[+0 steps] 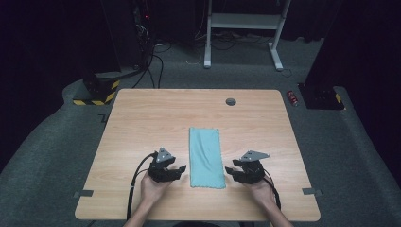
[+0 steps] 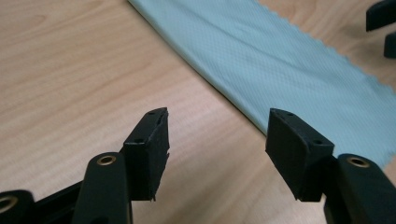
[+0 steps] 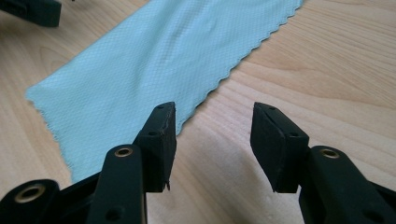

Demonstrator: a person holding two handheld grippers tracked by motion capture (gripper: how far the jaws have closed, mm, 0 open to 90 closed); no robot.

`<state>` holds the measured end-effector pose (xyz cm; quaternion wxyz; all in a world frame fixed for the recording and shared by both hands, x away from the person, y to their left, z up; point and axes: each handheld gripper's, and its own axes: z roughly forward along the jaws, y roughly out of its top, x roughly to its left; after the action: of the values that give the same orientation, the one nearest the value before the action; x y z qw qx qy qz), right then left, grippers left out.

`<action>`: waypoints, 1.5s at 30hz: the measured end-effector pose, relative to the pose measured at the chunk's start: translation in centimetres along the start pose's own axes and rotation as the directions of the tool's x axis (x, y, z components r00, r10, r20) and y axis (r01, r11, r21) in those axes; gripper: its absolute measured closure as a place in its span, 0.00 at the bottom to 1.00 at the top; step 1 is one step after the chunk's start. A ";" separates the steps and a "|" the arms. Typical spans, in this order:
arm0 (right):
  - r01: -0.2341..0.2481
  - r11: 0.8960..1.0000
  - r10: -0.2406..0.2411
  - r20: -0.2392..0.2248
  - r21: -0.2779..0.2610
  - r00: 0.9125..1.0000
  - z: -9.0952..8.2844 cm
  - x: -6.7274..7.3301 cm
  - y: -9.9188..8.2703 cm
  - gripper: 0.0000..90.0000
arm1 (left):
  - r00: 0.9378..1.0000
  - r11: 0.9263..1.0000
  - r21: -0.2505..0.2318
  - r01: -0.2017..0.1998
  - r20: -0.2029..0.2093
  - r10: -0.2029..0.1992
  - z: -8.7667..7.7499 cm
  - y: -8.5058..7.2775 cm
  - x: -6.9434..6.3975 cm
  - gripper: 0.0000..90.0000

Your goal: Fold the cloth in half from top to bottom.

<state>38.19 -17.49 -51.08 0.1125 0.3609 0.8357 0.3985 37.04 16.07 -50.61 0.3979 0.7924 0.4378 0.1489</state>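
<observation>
Dark floor and cable clutter ring the pale wooden table (image 1: 142, 113), and from the high view a long, narrow, pale teal microfibre cloth with pinked ends (image 1: 206, 157) lies flat just below the middle of the frame, its long axis running straight up and down the picture. My left gripper (image 1: 181, 169) sits at the cloth's lower left, my right gripper (image 1: 229, 170) at its lower right; both point inward at the near end, each just beside an edge and about equally close (neither hand has the advantage, as far as I can judge).

Along my left gripper's own jaws (image 2: 217, 135), the cloth (image 2: 289, 65) crosses from the top centre down to the right edge of the frame. Its folded long edge passes just beyond my right-hand pad, so the fabric lies ahead and to the right. The jaws stand wide apart with only bare wood between them; they grip nothing.

Along my right gripper's jaws (image 3: 214, 140), the cloth (image 3: 154, 65) fills the upper left, its long edge slanting down to slip behind my left-hand pad, and its zigzag near end shows at the left edge. These jaws are also spread with nothing between the pads. I judge that the pinch on each side calls for a short reach inward over the near corners.
</observation>
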 end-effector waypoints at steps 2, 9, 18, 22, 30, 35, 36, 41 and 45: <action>-0.019 1.000 0.019 -0.006 0.018 1.000 0.1 -0.3 0.5 0.58 | 1.000 1.000 -0.012 0.014 -0.005 -0.014 0.4 0.6 0.4 0.44; -0.044 0.999 0.045 -0.023 0.021 0.999 0.6 -1.2 2.3 0.53 | 1.000 0.999 -0.030 0.026 -0.014 -0.026 1.8 2.9 1.5 0.46; -0.029 0.999 0.030 -0.044 0.022 0.999 1.3 -1.8 3.6 0.53 | 0.999 1.000 0.012 0.009 -0.045 -0.009 3.1 4.7 2.0 0.46; -0.035 0.999 0.036 -0.042 0.022 0.998 1.6 -2.0 4.2 0.54 | 0.999 0.999 0.022 0.024 -0.025 -0.023 3.6 5.2 2.4 0.50; -0.070 0.997 0.069 -0.051 -0.019 0.996 1.4 -2.9 5.2 0.57 | 0.999 0.999 0.002 0.048 -0.008 -0.048 4.4 5.9 3.3 0.46; -0.082 0.996 0.081 -0.054 -0.017 0.995 1.6 -3.5 5.9 0.58 | 1.000 0.999 -0.036 0.028 0.002 -0.028 4.8 6.6 3.7 0.43; -0.084 0.996 0.082 -0.056 -0.019 0.995 1.7 -3.6 6.1 0.58 | 0.999 0.999 -0.039 0.032 0.007 -0.032 4.9 6.6 3.9 0.43; -0.093 0.995 0.092 -0.055 -0.022 0.994 2.0 -4.1 6.7 0.58 | 0.998 0.998 -0.027 0.064 0.011 -0.064 5.4 6.3 4.7 0.45; -0.091 0.995 0.090 -0.044 -0.036 0.995 2.1 -4.0 7.3 0.60 | 0.996 0.996 -0.020 0.092 0.013 -0.092 5.3 6.7 5.2 0.48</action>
<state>45.85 -15.92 -47.40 0.0833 0.3876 0.8129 0.4266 47.01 15.64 -49.51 0.4150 0.7681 0.4699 0.1300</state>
